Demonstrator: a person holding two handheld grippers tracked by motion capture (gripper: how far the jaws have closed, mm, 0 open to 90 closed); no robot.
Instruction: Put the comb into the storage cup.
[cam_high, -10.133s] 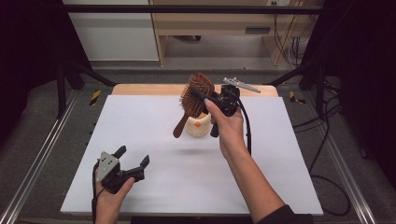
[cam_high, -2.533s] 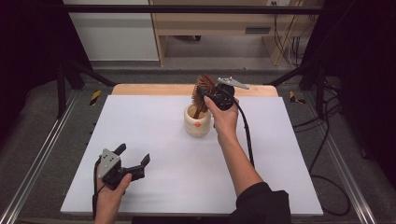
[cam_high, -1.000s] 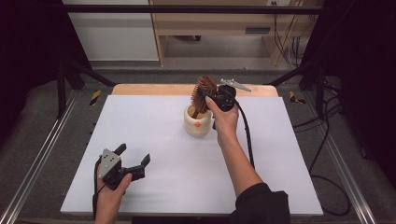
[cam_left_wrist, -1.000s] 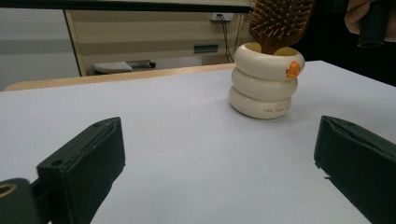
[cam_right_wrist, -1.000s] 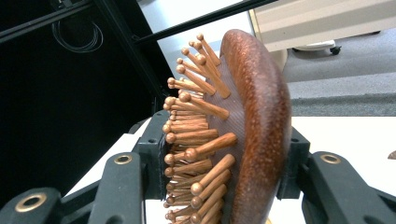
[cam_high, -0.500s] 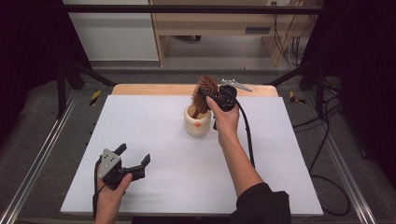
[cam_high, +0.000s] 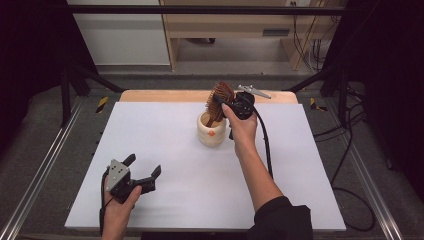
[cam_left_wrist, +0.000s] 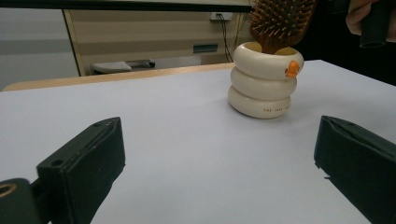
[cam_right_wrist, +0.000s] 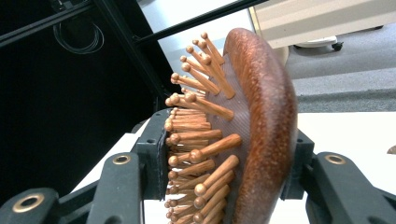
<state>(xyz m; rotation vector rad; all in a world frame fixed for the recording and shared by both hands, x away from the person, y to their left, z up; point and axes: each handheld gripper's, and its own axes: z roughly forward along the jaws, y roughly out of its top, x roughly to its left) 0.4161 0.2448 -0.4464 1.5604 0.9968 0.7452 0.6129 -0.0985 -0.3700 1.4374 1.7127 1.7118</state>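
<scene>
A: So, what differs from ten seconds back?

B: Then the brush (cam_high: 220, 97) leaned with its handle outside the cup (cam_high: 212, 131), down its left side. Now the handle is inside the cup and the head stands up out of the mouth. Over the last couple of seconds nothing has shifted.

A: Where is the cup?

B: Toward the far middle of the white table (cam_high: 160, 130), well apart from the left gripper (cam_high: 145, 172).

A: And the right gripper (cam_high: 225, 102)?

B: It sits beside the brush head, above the cup. In the right gripper view the head (cam_right_wrist: 252, 130) stands between the jaws, bristles facing one pad and the wooden back beside the other. Both look to be touching, so it is pinching the brush.

A: The left one?

B: Spread wide, holding nothing, near the table's front left corner.

A: What does the left gripper view add?

B: The cup (cam_left_wrist: 265, 81) from the side: three stacked cream rings with a small orange duck mark on the top ring and tiny lettering on the lowest one. The high view shows the mark as an orange dot.
</scene>
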